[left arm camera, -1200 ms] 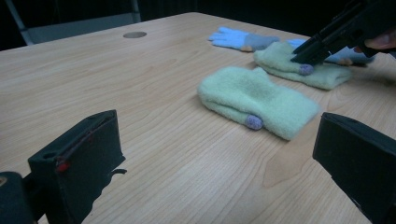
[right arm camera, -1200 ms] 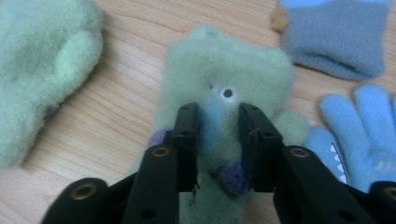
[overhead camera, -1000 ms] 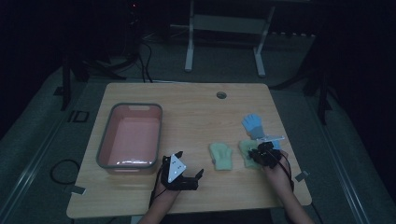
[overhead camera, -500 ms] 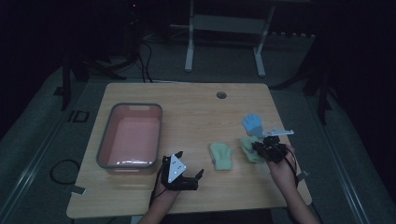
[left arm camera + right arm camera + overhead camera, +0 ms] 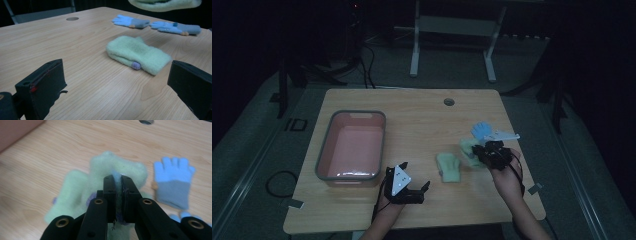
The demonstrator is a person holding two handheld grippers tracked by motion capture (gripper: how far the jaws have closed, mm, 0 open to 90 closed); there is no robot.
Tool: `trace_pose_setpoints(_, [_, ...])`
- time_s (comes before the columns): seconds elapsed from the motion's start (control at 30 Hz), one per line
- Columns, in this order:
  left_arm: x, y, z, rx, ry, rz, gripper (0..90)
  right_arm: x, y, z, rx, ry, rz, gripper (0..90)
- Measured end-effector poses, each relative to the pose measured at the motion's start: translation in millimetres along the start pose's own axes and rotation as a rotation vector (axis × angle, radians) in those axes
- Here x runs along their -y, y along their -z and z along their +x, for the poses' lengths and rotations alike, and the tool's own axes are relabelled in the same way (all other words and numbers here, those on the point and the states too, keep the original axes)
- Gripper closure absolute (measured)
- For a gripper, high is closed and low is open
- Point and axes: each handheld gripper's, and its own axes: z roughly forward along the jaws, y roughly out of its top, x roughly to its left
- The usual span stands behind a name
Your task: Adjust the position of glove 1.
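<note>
Near the tabletop's right edge, the right gripper [image 5: 119,195] pinches a green mitten [image 5: 117,168] clear of the wood, presumably bound for the pink tub [image 5: 324,159], while the left gripper [image 5: 120,85] waits wide open, holding nothing.

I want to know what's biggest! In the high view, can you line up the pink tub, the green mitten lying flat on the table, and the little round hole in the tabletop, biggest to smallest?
1. Pink tub, by far the largest.
2. Green mitten lying flat.
3. Round hole, the smallest; it lies farther from the camera, but the gap is too plain to doubt.
</note>
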Motion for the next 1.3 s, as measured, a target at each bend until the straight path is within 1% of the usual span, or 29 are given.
trace_pose_setpoints(0.13, [0.0,0.0,0.1,0.000,0.003,0.000,1.6,-7.4,-2.0,15.2,-0.023,0.018,-0.006,83.7])
trace_pose_setpoints(0.2, [0.1,0.0,0.0,0.000,0.003,-0.001,1.6,-9.7,-3.6,21.4,-0.029,0.011,-0.007,83.7])
trace_pose_setpoints(0.27, [0.1,0.0,0.2,0.000,0.005,0.000,1.6,-11.9,-6.6,30.2,-0.026,0.024,-0.004,83.6])
trace_pose_setpoints(0.37, [0.1,0.2,0.4,0.000,0.006,-0.003,1.6,-13.2,-10.9,39.9,-0.035,0.018,-0.001,83.6])
trace_pose_setpoints(0.53, [0.2,0.3,0.3,0.002,0.006,-0.004,1.6,-12.4,-17.8,50.4,-0.038,0.035,0.010,83.7])
trace_pose_setpoints(0.73, [0.2,0.3,0.3,0.003,0.000,-0.003,1.6,-5.2,-28.6,55.0,-0.047,0.023,0.037,83.6])
trace_pose_setpoints(0.93, [0.2,0.4,0.0,0.000,0.003,-0.004,1.5,3.1,-38.9,53.5,-0.043,0.008,0.063,83.6])
trace_pose_setpoints(1.1, [0.4,0.8,0.1,0.001,0.003,-0.007,1.5,9.7,-50.5,54.3,-0.045,0.016,0.091,83.5])
trace_pose_setpoints(1.3, [0.4,0.8,1.0,0.010,0.005,-0.006,1.5,17.6,-60.6,55.1,-0.053,0.009,0.111,83.3])
